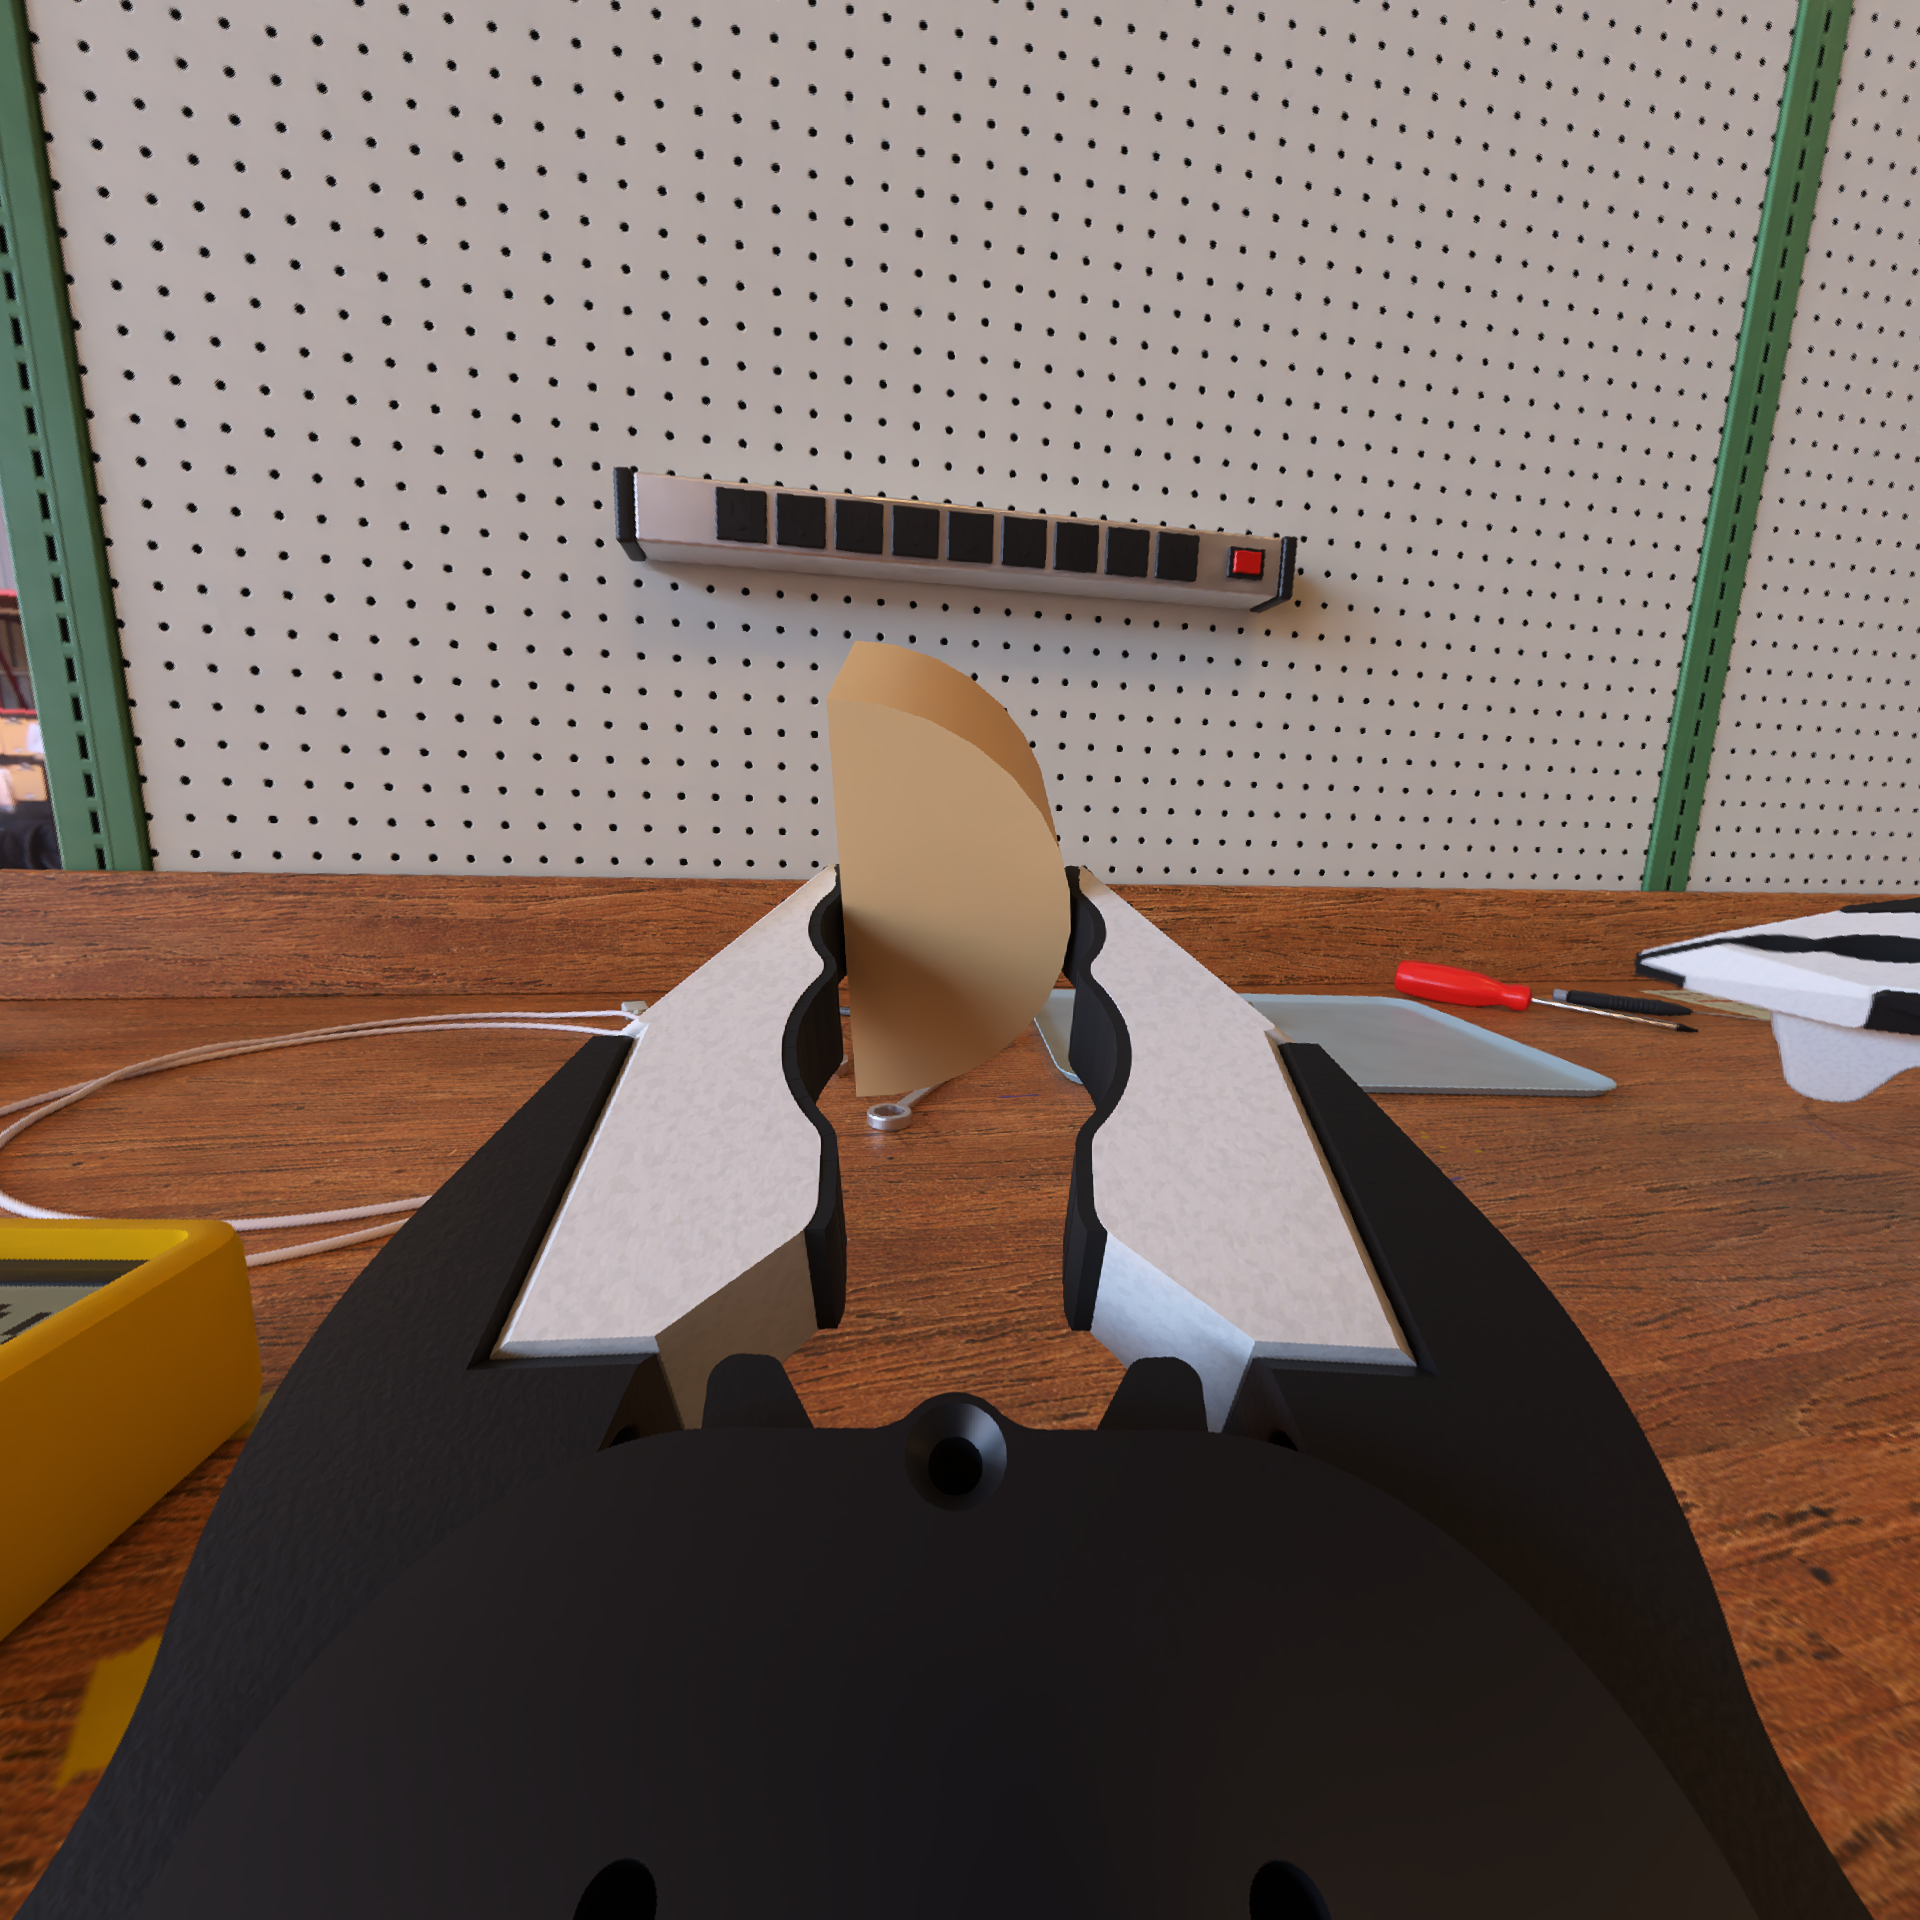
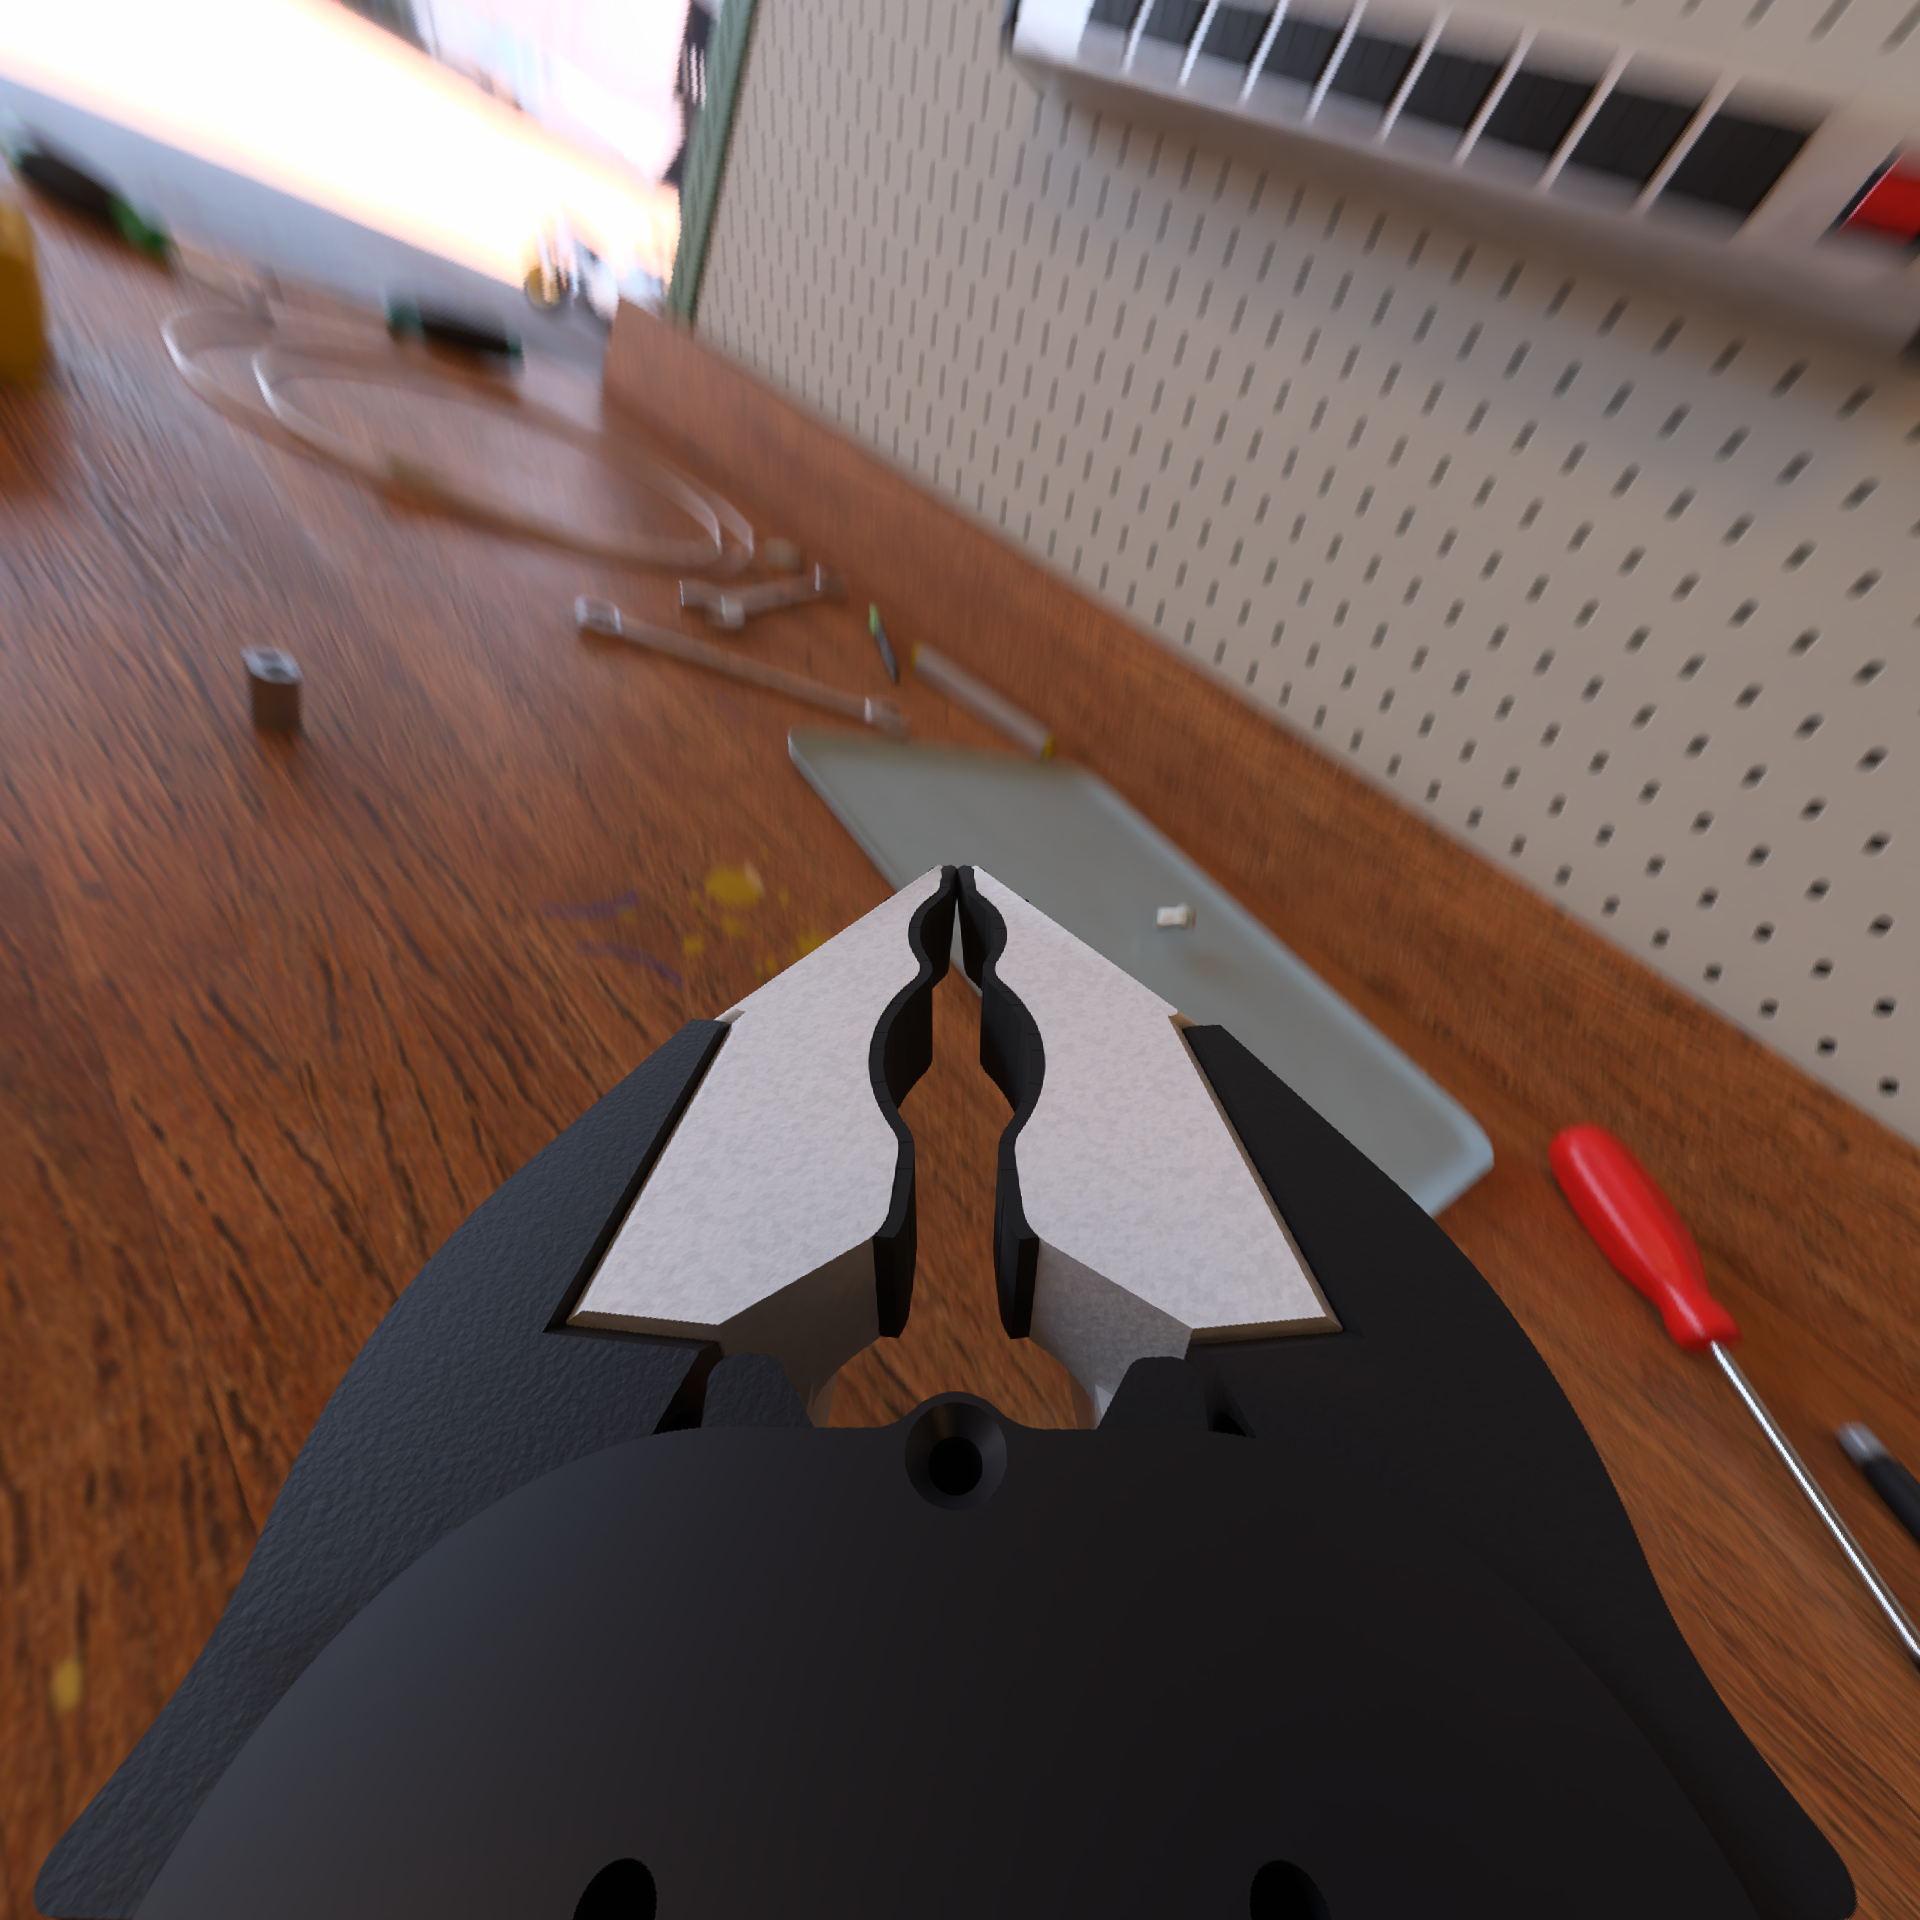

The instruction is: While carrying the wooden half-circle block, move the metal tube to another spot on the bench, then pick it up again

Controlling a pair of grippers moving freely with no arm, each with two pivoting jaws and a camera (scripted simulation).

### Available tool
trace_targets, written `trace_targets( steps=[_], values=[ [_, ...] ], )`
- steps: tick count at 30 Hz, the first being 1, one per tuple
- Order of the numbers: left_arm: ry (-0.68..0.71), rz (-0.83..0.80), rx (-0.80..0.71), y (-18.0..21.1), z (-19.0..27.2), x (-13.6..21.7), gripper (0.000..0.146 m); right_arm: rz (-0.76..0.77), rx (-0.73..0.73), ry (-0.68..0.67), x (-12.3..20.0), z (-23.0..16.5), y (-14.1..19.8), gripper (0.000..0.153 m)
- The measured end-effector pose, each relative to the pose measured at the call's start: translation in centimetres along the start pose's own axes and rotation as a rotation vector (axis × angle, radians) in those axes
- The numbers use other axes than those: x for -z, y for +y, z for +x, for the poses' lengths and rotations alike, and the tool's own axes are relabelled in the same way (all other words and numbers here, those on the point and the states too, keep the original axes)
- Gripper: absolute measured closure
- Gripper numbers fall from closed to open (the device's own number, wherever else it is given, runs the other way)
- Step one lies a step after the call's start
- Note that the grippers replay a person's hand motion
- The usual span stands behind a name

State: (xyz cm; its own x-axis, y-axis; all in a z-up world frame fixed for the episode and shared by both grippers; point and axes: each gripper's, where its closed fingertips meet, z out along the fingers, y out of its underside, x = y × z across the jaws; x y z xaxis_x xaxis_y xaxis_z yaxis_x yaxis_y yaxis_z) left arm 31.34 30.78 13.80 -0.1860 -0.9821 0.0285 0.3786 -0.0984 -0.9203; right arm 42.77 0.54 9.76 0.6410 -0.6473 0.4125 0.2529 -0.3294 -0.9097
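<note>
The left claw (image 1: 951,925) is clenched on the tan wooden half-circle block (image 1: 940,883), while the empty right claw (image 2: 956,883) is pinched closed, and the short grey metal tube (image 2: 275,688), standing far ahead-left of it on the table (image 2: 312,1039), looks stiff, slick, best pinched across its round sides.

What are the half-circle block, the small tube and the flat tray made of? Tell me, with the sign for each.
Half-circle block: looks like pale wood, matte tan faces with no shine, though no grain shows.
Tube: seems metal, dull grey, hollow at the top; the view is blurred.
Tray: probably metal or plastic, smooth grey-green with a soft sheen and rounded corners; the look leaves it open.
</note>
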Motion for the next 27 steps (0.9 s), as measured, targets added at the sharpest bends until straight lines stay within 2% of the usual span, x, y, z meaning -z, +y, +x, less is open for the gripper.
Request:
trace_targets(
  steps=[3, 5, 6, 8, 10, 11, 13, 15, 16, 18, 22, 25, 27],
  values=[
    [0.004, -0.006, -0.001, 0.1, 0.1, -0.1, 0.106, -0.244, 0.019, -0.037, -0.4, 0.0, 2.9, 0.153],
    [0.009, -0.018, 0.000, 0.2, 0.2, -0.2, 0.106, -0.294, -0.003, -0.002, -0.5, 0.2, 3.7, 0.153],
    [0.015, -0.021, 0.004, 0.3, 0.3, -0.2, 0.106, -0.273, -0.012, 0.074, -0.5, 0.7, 3.2, 0.153],
    [0.027, -0.018, 0.019, 0.3, 0.7, -0.3, 0.106, -0.145, -0.141, 0.162, -0.7, 0.2, 0.9, 0.153],
    [0.043, -0.016, 0.036, 0.4, 1.3, -0.6, 0.106, 0.002, -0.275, 0.094, -1.8, -2.8, -2.1, 0.153],
    [0.056, -0.018, 0.038, 0.4, 1.7, -0.7, 0.106, 0.051, -0.293, 0.036, -2.6, -5.0, -3.4, 0.153],
    [0.081, -0.030, 0.024, 0.7, 2.5, -1.0, 0.106, 0.072, -0.254, -0.099, -4.2, -9.7, -5.0, 0.153],
    [0.097, -0.046, 0.002, 0.8, 2.9, -1.1, 0.106, 0.050, -0.117, -0.245, -5.0, -13.4, -5.6, 0.153],
    [0.099, -0.049, -0.004, 0.9, 3.0, -1.1, 0.106, 0.050, -0.050, -0.263, -5.0, -14.2, -5.6, 0.153],
    [0.097, -0.045, 0.004, 0.8, 2.9, -1.1, 0.106, 0.081, 0.024, -0.311, -4.6, -15.4, -5.8, 0.150],
    [0.094, -0.020, 0.071, 0.7, 2.6, -1.0, 0.106, 0.111, 0.039, -0.358, -4.5, -16.1, -6.1, 0.137],
    [0.114, -0.015, 0.092, 0.7, 2.9, -1.2, 0.106, 0.124, 0.068, -0.366, -6.1, -16.2, -6.1, 0.133],
    [0.125, -0.022, 0.084, 0.8, 3.2, -1.2, 0.106, 0.046, 0.118, -0.453, -7.8, -17.4, -5.2, 0.129]
  ],
)
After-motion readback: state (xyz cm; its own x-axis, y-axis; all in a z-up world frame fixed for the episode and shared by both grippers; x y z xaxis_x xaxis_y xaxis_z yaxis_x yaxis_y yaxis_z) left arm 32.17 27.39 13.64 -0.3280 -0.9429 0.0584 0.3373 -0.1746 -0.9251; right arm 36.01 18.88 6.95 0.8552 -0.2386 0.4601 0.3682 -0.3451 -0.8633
